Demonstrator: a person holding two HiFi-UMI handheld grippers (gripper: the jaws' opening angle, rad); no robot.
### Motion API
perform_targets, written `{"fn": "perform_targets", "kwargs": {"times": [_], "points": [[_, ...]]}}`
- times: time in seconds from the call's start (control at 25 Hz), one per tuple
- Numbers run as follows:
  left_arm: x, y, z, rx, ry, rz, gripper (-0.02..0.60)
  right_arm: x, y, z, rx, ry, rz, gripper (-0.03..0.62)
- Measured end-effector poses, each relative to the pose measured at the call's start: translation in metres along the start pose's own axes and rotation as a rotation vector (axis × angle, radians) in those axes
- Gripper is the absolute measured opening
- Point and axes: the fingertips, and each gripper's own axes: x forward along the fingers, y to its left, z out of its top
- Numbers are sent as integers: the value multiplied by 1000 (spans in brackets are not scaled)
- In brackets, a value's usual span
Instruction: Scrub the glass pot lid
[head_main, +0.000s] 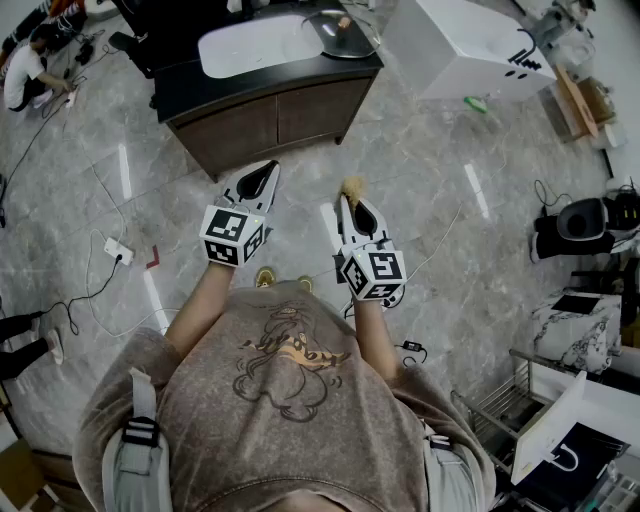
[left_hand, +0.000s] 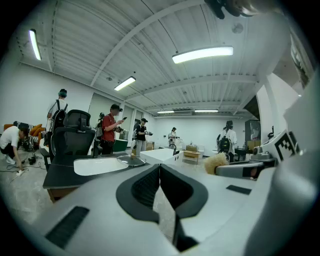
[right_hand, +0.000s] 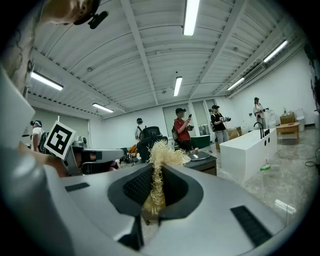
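The glass pot lid (head_main: 340, 33) lies on the dark counter beside a white sink basin (head_main: 258, 44), well ahead of both grippers; it also shows as the lid (left_hand: 130, 160) and the lid (right_hand: 198, 155). My left gripper (head_main: 270, 172) is shut and holds nothing (left_hand: 159, 167). A straw-coloured fibre scrubber (head_main: 351, 187) sticks out of my right gripper (head_main: 350, 200), which is shut on it; the scrubber (right_hand: 159, 170) fills the gap between the pads. Both grippers hang side by side over the floor, short of the counter.
The dark counter cabinet (head_main: 270, 110) stands ahead. A white block with a faucet (head_main: 465, 50) is at the right. Cables and a power strip (head_main: 118, 251) lie on the marble floor at left. Several people (left_hand: 111, 129) and an office chair (left_hand: 72, 137) stand beyond the counter.
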Motion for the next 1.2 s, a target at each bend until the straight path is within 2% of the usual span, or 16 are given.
{"fn": "perform_targets", "kwargs": {"times": [0.32,0.76,1.2], "points": [[0,15,2,10,7,-14,17,7,6,0,10,-7,-26,40],[9,43,-20,22,48,-64,17,18,4,-11,4,-7,-111,41],[84,76,-8,10,36,-84,17,74,-50,-4,17,-25,-142,41]]}}
